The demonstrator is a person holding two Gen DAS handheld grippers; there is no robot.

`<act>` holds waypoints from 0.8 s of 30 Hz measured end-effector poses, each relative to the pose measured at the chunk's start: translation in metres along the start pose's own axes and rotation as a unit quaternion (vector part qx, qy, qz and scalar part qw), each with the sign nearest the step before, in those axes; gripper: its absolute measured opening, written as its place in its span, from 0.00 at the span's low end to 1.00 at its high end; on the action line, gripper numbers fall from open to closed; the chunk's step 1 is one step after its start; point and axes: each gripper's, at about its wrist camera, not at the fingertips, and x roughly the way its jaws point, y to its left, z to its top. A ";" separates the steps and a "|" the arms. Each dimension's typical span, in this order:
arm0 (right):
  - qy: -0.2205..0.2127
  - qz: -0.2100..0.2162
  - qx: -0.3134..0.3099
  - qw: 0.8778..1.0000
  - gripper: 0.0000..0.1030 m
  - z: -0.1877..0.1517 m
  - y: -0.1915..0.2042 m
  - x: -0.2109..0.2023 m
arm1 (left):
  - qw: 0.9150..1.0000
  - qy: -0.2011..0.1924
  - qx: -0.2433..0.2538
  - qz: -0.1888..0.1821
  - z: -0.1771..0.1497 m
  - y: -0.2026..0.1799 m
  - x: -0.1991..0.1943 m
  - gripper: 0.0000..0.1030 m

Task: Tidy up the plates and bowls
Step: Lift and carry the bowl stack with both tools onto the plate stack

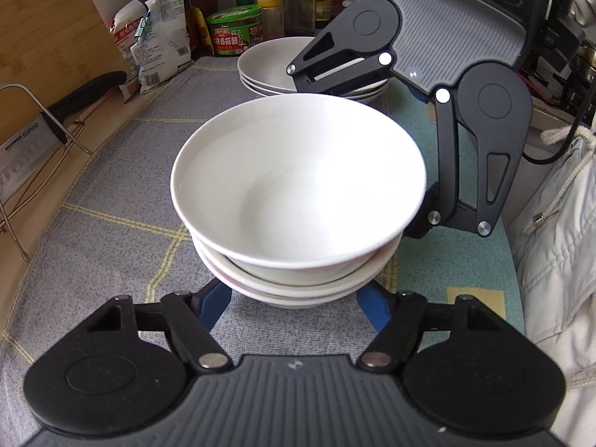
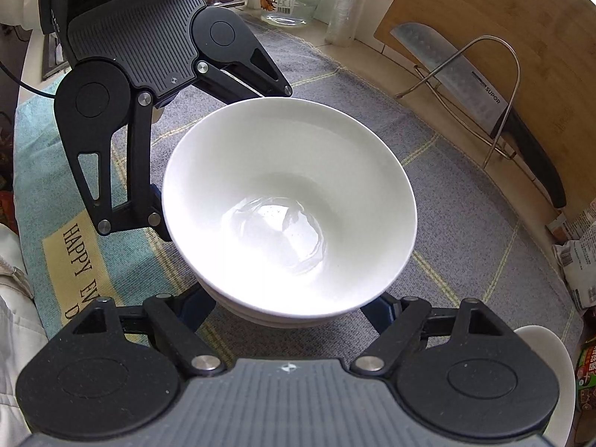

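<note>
Left tongs: apart, blue tips either side of the bowl stack's base at 6 o'clock; contact cannot be told.
Right tongs: apart too, straddling the same stack from the opposite side; grip unclear.
Bowl stack: centre of the left view, several white bowls nested on the cloth.
Plate stack: at 12 o'clock beyond the bowls, shallow white dishes piled up.
Progress: bowls and plates each sit in a pile, so sorting looks mostly done; placing the bowl stack seems left.
Counter: covered by a grey checked cloth.
Room: knife on a wire rack at 2 o'clock in the right view, jars and bottles behind.
</note>
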 end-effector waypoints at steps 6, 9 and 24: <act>0.003 -0.005 0.002 1.000 0.84 0.001 0.003 -0.001 | 1.000 0.013 0.005 0.011 0.004 -0.002 0.001 0.71; 0.000 -0.009 -0.005 1.000 0.83 0.002 0.005 -0.003 | 1.000 0.017 -0.001 0.013 0.005 -0.002 0.000 0.71; -0.034 -0.021 -0.007 0.999 0.83 -0.007 -0.008 -0.038 | 0.999 0.016 0.009 0.050 0.032 -0.019 -0.011 0.71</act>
